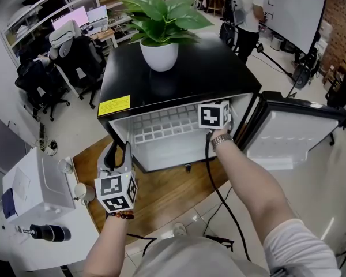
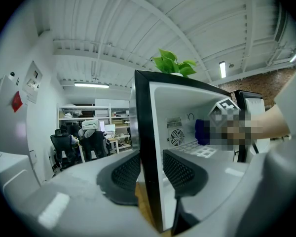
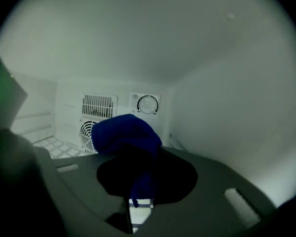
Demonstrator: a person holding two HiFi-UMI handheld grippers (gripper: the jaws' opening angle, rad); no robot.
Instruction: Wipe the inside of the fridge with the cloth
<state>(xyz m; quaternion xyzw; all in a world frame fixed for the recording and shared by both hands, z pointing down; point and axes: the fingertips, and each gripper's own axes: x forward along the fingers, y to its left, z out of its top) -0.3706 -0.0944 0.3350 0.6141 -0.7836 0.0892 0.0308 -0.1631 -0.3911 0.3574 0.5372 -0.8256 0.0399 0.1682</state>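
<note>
wooden tabletop (image 1: 161, 192) is carrying the black mini fridge (image 1: 179, 79), with pale floor (image 1: 328, 189) spreading around it. behind the fridge an open office is showing: desks with monitors (image 1: 81, 17), black office chairs (image 1: 75, 62), and a whiteboard (image 1: 294, 10) with a person (image 1: 248, 10) standing by it.

on the fridge's top a green plant in a white pot (image 1: 159, 55) is sitting. right of the fridge its white-lined door (image 1: 288, 137) is hanging wide open. left of the fridge a white box (image 1: 37, 186) is resting.

left gripper (image 2: 150, 169) is straddling the fridge's left front wall edge, pads clamping it from both sides.

right gripper (image 3: 138, 177) is reaching deep inside the fridge, jaws pinching the dark blue cloth (image 3: 126, 135), which is bunching up before the back wall's fan grille (image 3: 96, 105) and round dial (image 3: 148, 104), above the white wire shelf (image 1: 161, 128). a black cable (image 1: 219, 195) is trailing out in front of the fridge.
</note>
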